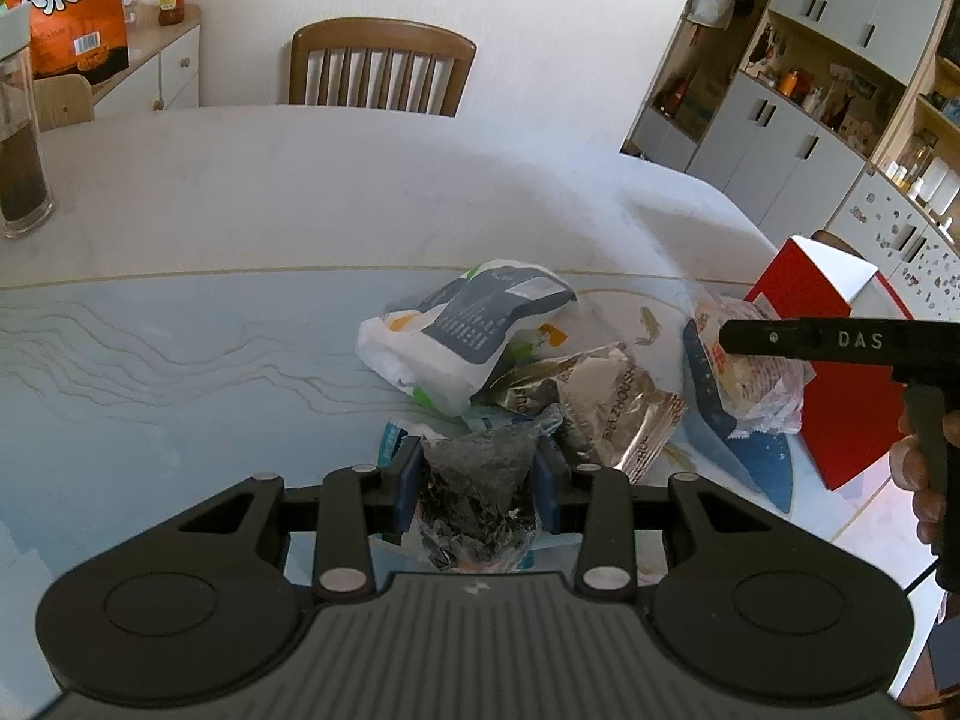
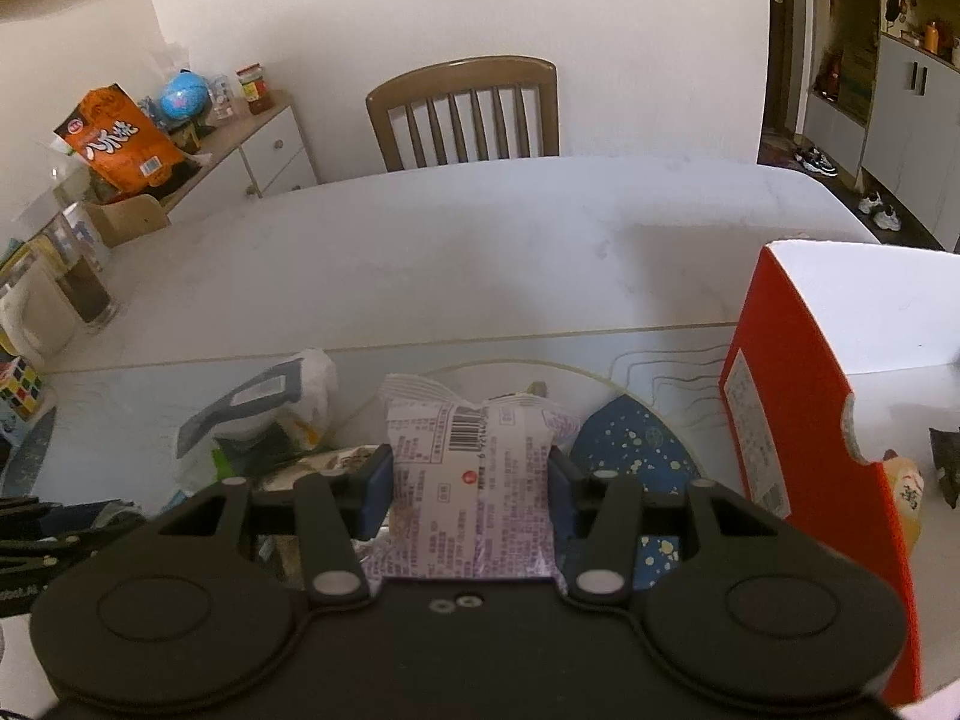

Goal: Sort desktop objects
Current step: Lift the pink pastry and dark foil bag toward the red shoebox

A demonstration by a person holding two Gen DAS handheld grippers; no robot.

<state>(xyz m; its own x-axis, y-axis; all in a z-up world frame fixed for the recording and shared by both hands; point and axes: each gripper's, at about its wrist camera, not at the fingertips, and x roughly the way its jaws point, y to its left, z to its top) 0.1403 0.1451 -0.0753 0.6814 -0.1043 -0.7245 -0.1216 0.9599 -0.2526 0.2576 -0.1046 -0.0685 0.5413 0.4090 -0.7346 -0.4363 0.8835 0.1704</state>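
In the left wrist view I start at the upper left, where an orange snack bag [image 1: 72,6] stands on a sideboard above a dark-filled glass jar [image 1: 21,138] on the table [image 1: 300,192]. At bottom centre my left gripper [image 1: 477,480] is clamped on a crumpled dark packet [image 1: 477,492], its blue pads pressing both sides. Just above it lies the pile: a white and grey bag [image 1: 468,324], then a silver wrapper [image 1: 606,402] to its right. In the right wrist view my right gripper [image 2: 471,480] is closed on a white and purple snack packet [image 2: 474,468] (barcode facing up), held at lower centre, with a red box [image 2: 804,420] standing at the right edge of the frame
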